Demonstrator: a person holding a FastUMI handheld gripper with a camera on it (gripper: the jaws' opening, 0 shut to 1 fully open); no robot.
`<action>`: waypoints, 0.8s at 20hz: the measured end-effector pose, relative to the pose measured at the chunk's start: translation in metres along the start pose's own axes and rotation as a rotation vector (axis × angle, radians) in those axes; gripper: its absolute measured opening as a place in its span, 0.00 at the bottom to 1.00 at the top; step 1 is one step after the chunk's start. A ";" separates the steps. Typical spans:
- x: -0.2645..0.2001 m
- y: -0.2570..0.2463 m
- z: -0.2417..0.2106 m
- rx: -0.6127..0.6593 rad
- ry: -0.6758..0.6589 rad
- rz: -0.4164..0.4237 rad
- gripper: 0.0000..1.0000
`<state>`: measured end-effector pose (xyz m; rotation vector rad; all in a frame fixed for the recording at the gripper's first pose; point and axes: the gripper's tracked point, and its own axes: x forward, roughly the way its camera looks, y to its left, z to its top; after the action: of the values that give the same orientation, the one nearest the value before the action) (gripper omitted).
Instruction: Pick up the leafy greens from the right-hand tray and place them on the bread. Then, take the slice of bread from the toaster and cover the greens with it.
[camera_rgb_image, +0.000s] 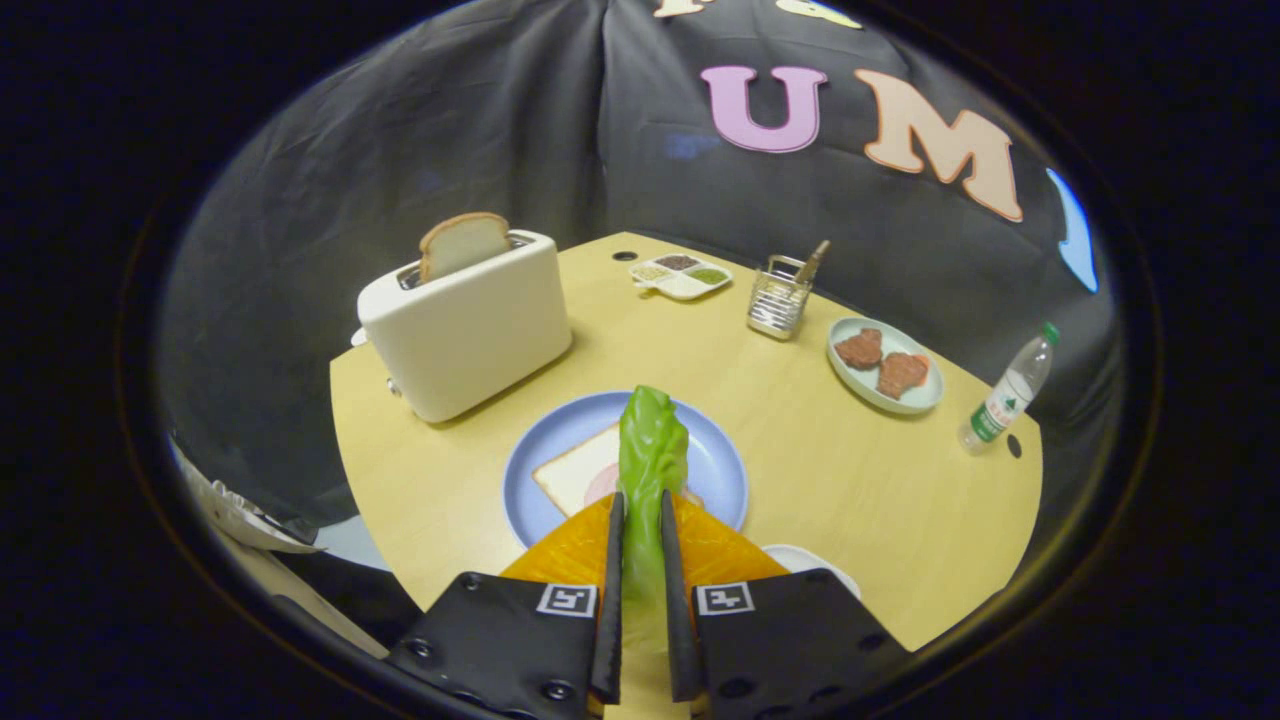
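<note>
Gripper view: gripper fingers clamping leafy greens, hovering over bread on plate; toaster slice, 11 o'clock, still awaiting.

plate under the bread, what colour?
Light blue plate, clearest in the gripper view, just beyond the fingers.

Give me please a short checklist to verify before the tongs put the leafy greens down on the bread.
1. Grip: both fingers of the tongs press on the leafy greens: ok.
2. Target: the bread lies flat on the blue plate, with a pink slice on it: ok.
3. Alignment: the greens hang over the plate and bread: ok.
4. Height above the bread: cannot tell.
5. Second slice stands in the toaster, ready for later: ok.
6. Meat plate and bottle stand well aside: ok.
</note>
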<state>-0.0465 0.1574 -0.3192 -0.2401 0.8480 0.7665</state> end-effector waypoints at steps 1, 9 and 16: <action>0.005 0.005 0.003 -0.004 0.000 0.009 0.22; 0.040 0.043 0.015 -0.022 0.015 0.069 0.22; 0.067 0.051 0.009 -0.010 0.050 0.090 0.22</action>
<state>-0.0487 0.2326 -0.3584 -0.2322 0.9072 0.8518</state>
